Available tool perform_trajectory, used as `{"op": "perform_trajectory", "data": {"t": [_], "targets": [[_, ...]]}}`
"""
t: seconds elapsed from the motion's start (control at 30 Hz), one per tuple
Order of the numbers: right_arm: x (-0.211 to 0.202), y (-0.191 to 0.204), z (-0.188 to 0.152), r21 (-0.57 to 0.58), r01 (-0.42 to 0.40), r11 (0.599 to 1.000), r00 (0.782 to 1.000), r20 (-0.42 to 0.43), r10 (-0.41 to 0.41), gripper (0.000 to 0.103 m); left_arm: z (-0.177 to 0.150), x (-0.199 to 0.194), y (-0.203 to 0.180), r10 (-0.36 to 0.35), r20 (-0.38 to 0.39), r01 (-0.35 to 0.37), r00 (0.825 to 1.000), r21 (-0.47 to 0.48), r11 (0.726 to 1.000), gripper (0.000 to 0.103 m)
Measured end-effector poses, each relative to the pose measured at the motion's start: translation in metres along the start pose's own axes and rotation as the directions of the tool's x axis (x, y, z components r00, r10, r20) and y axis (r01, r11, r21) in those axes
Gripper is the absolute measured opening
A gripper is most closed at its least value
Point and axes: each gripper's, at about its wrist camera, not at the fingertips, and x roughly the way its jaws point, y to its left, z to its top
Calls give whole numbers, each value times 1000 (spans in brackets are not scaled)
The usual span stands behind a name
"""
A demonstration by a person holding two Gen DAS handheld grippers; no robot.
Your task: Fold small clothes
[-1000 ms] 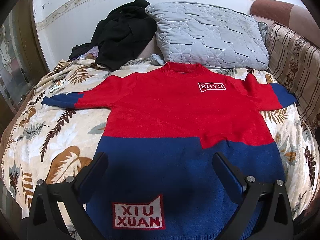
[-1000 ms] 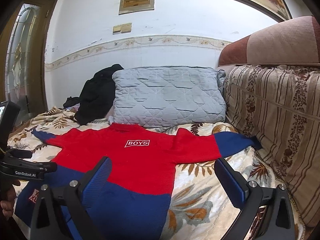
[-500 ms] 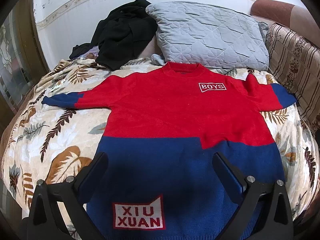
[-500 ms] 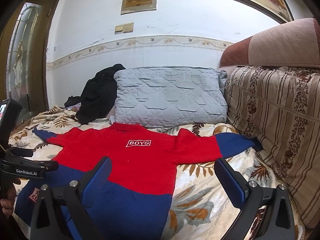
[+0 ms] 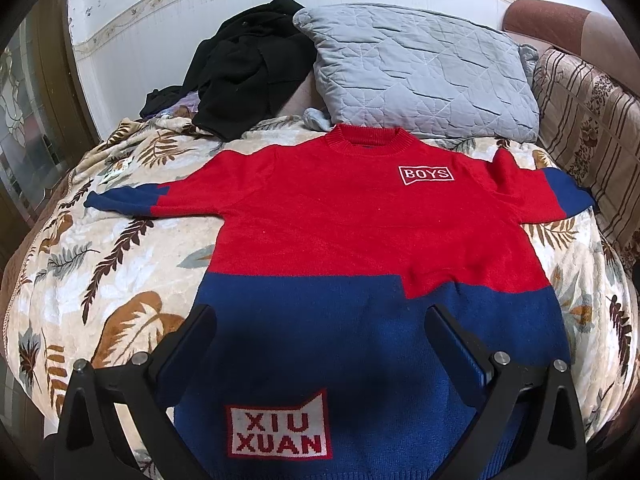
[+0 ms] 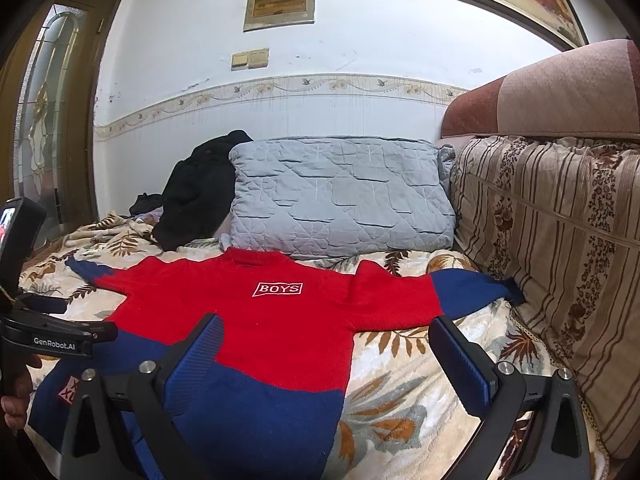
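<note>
Both tongs are spread wide and hold nothing. The left tongs hang over the blue lower half of the sweater, just above its "XIU XUAN" patch, exactly as they did a second ago. The right tongs have only tilted up a touch, framing the sweater's side edge and the bed beside it. The sweater lies flat and face up, sleeves out to both sides, collar toward the pillow, with a black garment left of that pillow. Nothing has really changed, so folding has not begun; a sleeve looks like the likely first grab.
</note>
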Motion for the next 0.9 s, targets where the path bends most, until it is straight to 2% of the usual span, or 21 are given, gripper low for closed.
{"op": "perform_trajectory", "data": {"t": [0.9], "targets": [[0, 2, 1, -5, -4, 1000, 1000, 4, 4, 103, 1, 0, 0, -4, -4, 4, 1000, 1, 1000, 103]]}}
